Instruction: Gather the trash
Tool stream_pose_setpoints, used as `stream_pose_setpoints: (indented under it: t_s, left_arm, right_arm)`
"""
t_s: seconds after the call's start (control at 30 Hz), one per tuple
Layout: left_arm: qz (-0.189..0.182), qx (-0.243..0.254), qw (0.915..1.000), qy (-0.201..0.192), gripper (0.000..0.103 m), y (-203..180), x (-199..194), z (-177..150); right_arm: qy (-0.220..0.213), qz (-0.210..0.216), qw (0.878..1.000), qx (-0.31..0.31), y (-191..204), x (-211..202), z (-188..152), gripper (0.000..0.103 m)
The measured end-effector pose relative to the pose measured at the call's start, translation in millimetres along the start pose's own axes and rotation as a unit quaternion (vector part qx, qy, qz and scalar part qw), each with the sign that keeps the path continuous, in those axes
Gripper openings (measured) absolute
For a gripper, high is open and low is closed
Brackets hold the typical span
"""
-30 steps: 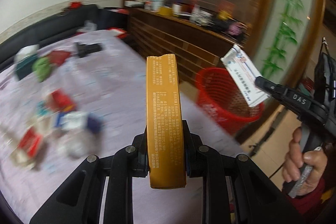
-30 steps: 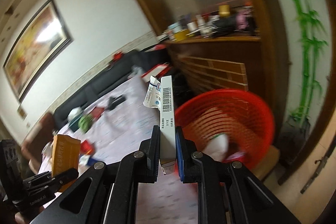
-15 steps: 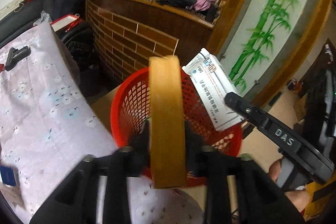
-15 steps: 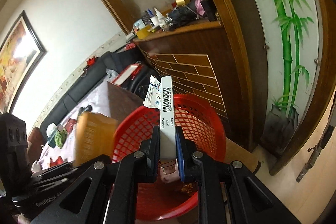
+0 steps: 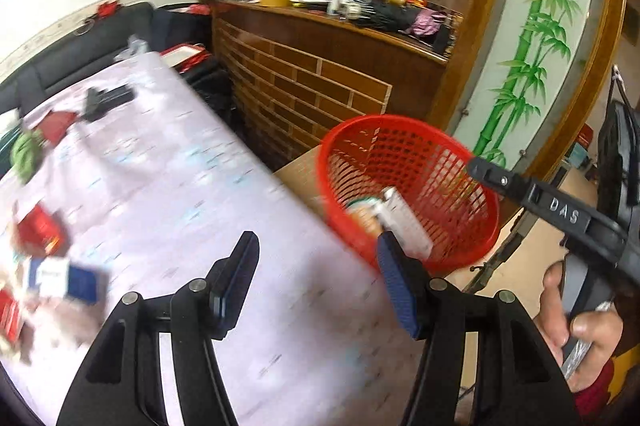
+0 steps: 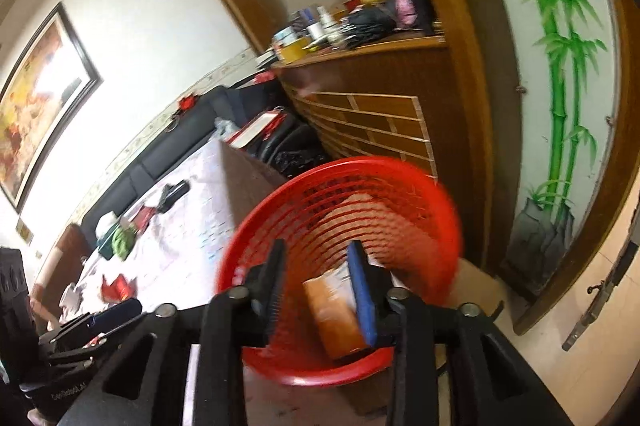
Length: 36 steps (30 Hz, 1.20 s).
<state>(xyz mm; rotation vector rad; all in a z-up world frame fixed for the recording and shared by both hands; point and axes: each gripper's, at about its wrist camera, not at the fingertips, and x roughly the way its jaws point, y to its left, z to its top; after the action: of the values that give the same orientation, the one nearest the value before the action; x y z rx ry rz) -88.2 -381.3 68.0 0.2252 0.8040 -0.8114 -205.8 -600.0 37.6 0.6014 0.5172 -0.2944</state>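
- Left wrist view: the left gripper (image 5: 318, 258) has its jaws spread wide with nothing between them, above the table's pale floral cloth (image 5: 168, 186), just beside the red mesh basket (image 5: 404, 186).
- Same view: the basket stands off the table's corner, on a light wooden surface in front of a brick-patterned wooden cabinet (image 5: 320, 86).
- Inside the basket lie a white carton (image 5: 404, 222), leaning against the near wall, and a blurred round-topped item (image 5: 362, 212) beside it.
- Only this view shows the right gripper from the side: one black finger (image 5: 532, 192) marked "DAS" reaches over the basket's rim, and a hand (image 5: 576, 326) grips the handle beyond the basket.
- Also only here: uncollected trash well away from the basket on the cloth, namely a red packet (image 5: 40, 230), a blue-and-white box (image 5: 64, 278), a green crumpled item (image 5: 26, 152) and a black object (image 5: 106, 100).
- Right wrist view: the right gripper (image 6: 320, 286) is parted and empty, directly above the basket (image 6: 400, 186).
- This view alone looks down into the basket, where an orange-brown box (image 6: 336, 318) rests on the bottom; the white carton shows as a pale edge at the blue pad and cannot be made out clearly.
- Only here: a framed painting (image 6: 40, 98) on the wall far from the basket, and the left gripper's fingers (image 6: 104, 318) over the table edge.
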Motion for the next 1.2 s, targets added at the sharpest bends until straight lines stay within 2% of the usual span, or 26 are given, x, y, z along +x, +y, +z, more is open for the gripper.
stream_pose_setpoints:
  t_s: [0.17, 0.37, 0.47, 0.53, 0.67, 0.8, 0.9, 1.0, 1.07, 1.1, 1.13, 1.2]
  left_arm:
    - [0.027, -0.024, 0.9993, -0.013, 0.06, 39, -41, -26]
    - [0.065, -0.061, 0.9957, -0.023, 0.062, 97, -87, -65]
    - [0.09, -0.098, 0.9906, -0.033, 0.062, 138, -113, -90]
    - [0.113, -0.122, 0.9854, -0.037, 0.062, 167, -129, -107]
    - [0.163, -0.16, 0.9726, -0.045, 0.062, 215, -156, -134]
    - [0.176, -0.19, 0.9645, -0.051, 0.063, 248, -174, -153]
    - [0.176, -0.205, 0.9615, -0.053, 0.063, 261, -179, -161]
    - [0.17, -0.21, 0.9613, -0.054, 0.063, 269, -180, -165]
    - [0.168, -0.207, 0.9623, -0.053, 0.063, 272, -179, -165]
    - [0.165, -0.206, 0.9632, -0.052, 0.064, 272, -179, -165]
    - [0.163, -0.203, 0.9643, -0.051, 0.064, 271, -178, -164]
    - [0.161, -0.194, 0.9666, -0.049, 0.066, 269, -175, -159]
  right_arm:
    - [0.024, 0.036, 0.998, -0.036, 48, 8, -18, 0.038]
    - [0.074, 0.085, 0.989, -0.098, 120, 25, -53, 0.05]
    - [0.106, 0.108, 0.981, -0.124, 156, 38, -70, 0.05]
    - [0.127, 0.121, 0.974, -0.145, 182, 49, -82, 0.057]
    - [0.169, 0.153, 0.96, -0.162, 227, 75, -101, 0.059]
    - [0.194, 0.159, 0.953, -0.171, 264, 103, -118, 0.064]
    - [0.198, 0.139, 0.952, -0.186, 286, 128, -129, 0.07]
    - [0.215, 0.129, 0.948, -0.198, 296, 148, -139, 0.07]
    - [0.224, 0.125, 0.945, -0.204, 302, 155, -146, 0.064]
    - [0.224, 0.134, 0.943, -0.207, 304, 153, -149, 0.047]
    - [0.222, 0.138, 0.942, -0.208, 307, 151, -150, 0.037]
    - [0.214, 0.142, 0.942, -0.218, 308, 142, -151, 0.033]
